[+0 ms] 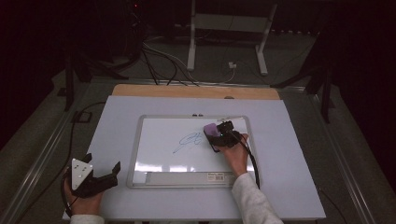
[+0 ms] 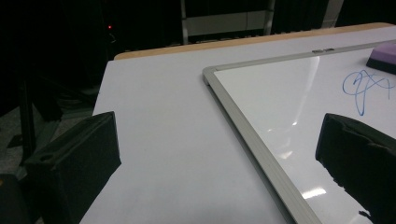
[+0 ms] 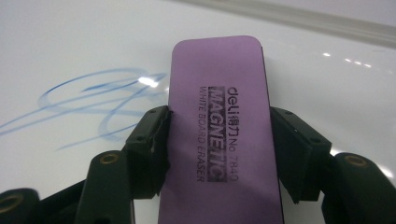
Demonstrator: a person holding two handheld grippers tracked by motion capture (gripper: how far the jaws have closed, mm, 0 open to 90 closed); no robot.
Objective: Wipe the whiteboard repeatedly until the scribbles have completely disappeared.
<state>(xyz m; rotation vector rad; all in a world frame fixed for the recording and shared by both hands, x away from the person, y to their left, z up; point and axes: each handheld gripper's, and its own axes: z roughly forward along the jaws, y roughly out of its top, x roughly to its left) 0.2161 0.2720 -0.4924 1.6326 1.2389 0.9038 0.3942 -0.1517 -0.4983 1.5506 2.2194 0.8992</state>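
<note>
Two hand-held grippers: right (image 3: pixel 219 140) clamps purple eraser (image 3: pixel 219 121) on whiteboard (image 1: pixel 163 163); left (image 1: pixel 100 172) gapes over white table (image 1: pixel 289 154).

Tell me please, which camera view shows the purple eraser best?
The right gripper view: the eraser is close and large, its printed label readable, with the right gripper shut on its sides. The high view shows it small on the whiteboard. The left gripper view catches one corner at the frame edge.

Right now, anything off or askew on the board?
Nothing stands out. The whiteboard lies flat and square on the table; the right gripper clamps the purple eraser beside the blue scribble, which is not yet wiped.
</note>
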